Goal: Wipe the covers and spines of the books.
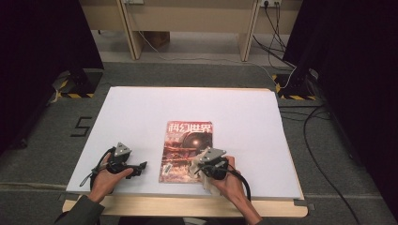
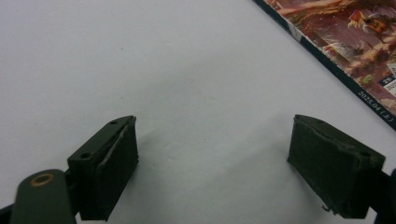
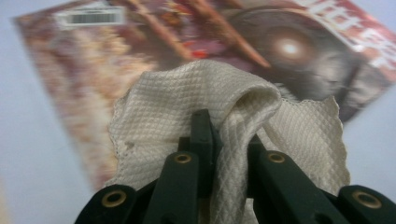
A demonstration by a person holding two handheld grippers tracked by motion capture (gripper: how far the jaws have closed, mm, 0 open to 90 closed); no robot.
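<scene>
White table (image 1: 141, 112): right gripper (image 3: 229, 135) fingers clamp cloth (image 3: 159, 112) over magazine (image 1: 187, 140); left gripper (image 2: 215, 168) fingers wide.

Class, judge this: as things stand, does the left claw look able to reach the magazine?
Probably yes: the left claw, jaws open and empty, sits beside the magazine with bare white table between them.

You work at a wooden table (image 1: 187, 206) topped by a white sheet (image 1: 187, 108), standing on grey carpet (image 1: 37, 140). Beyond it you face pale wooden furniture (image 1: 187, 23), flanked by black curtains (image 1: 42, 33), with cables (image 1: 319, 154) trailing across the floor.
</scene>
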